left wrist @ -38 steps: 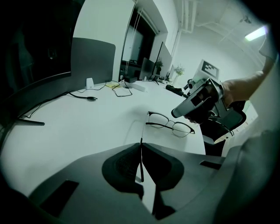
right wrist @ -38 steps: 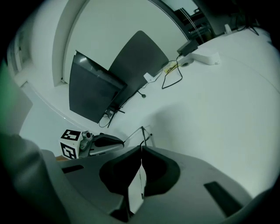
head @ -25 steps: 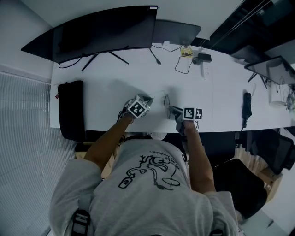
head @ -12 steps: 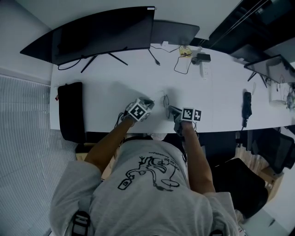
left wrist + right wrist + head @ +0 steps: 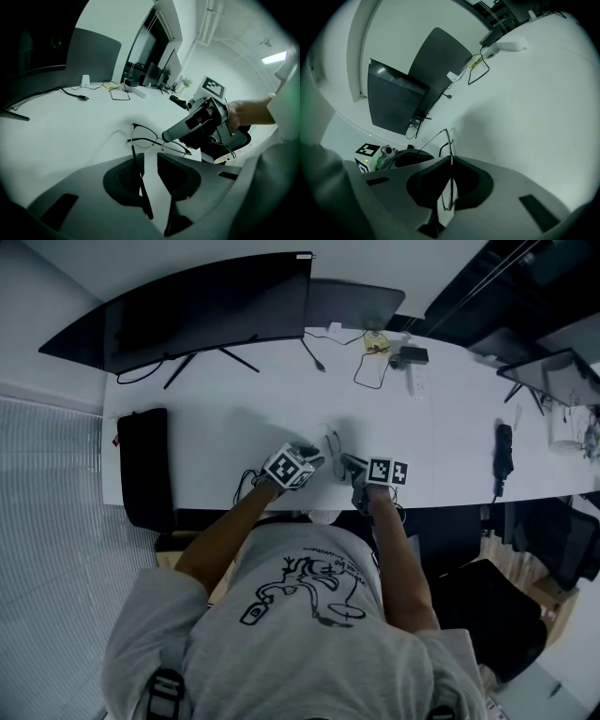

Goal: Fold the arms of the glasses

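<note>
The glasses (image 5: 143,136) are a thin wire frame with slim temples. I judge them light, springy and easily bent, with lenses that would smear or slip under a pad. The hold belongs on the rim near a hinge or on a temple, never across a lens face.

They sit on the white desk (image 5: 450,427) just ahead of both claws, between their tips. The right claw (image 5: 451,159) is pressed together on the wire rim of one lens, anchoring the frame. The left claw (image 5: 150,157) has just been spreading its jaws. A gap shows between the pads, and one temple arm (image 5: 140,187) runs through it. The arm lies along the pad on that view's left and is not squeezed. It does not look folded flat yet.

Well beyond the claws stand a wide monitor (image 5: 206,306) and a grey panel (image 5: 356,301), with a looped cable (image 5: 370,371) past the right claw. A black bag (image 5: 142,465) lies far out to the left claw's left. None of these is near enough to interfere. The only crowding is the right claw's own nose, close to where the temple must swing
</note>
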Available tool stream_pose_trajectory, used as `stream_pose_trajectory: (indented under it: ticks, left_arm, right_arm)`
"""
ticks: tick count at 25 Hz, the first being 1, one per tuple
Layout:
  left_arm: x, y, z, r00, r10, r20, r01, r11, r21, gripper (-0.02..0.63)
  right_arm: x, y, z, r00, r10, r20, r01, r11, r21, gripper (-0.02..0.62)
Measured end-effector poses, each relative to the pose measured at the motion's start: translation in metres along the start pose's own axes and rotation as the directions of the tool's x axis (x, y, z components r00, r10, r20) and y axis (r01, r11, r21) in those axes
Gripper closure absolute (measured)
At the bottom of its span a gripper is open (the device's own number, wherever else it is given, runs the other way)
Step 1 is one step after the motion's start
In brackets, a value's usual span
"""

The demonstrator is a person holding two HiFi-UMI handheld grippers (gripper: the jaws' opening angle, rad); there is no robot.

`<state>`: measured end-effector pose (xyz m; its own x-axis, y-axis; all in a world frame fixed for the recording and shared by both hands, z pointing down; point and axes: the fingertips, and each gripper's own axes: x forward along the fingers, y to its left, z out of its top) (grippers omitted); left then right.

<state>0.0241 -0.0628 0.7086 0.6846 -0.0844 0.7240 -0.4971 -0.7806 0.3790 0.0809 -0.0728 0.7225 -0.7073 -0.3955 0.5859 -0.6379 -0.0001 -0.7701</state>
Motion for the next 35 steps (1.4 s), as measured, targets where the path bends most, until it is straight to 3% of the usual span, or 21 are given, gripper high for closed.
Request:
stream_pose_trajectory:
  ticks: [7,13,24,30,35]
  left_arm:
    - [-0.016,0.009,0.0,0.998,0.008,0.056,-0.004,0.998,-0.065,0.428]
    - [-0.034,0.013,0.007,0.987,0.015,0.161,0.007,0.991,-0.136,0.417]
    - [-0.024,-0.002,-0.002,0.99,-0.015,0.14,0.031,0.993,-0.112,0.456]
    - [-0.027,0.01,-0.003,0.987,0.07,0.142,-0.055,0.992,-0.11,0.431]
    - [-0.022,0.003,-0.008,0.993,0.038,0.113,-0.03,0.997,-0.077,0.426]
  right_arm:
    - [-0.006,-0.006,0.01,0.998,-0.054,0.032,0.055,0.998,-0.035,0.581]
    - [-0.016,-0.016,0.023,0.984,-0.161,0.078,0.169,0.979,-0.111,0.581]
    - [-0.019,-0.018,0.024,0.965,-0.24,0.102,0.254,0.954,-0.157,0.581]
    - [-0.021,-0.019,0.025,0.959,-0.26,0.111,0.277,0.944,-0.18,0.581]
    - [-0.023,-0.017,0.027,0.953,-0.276,0.122,0.295,0.938,-0.184,0.581]
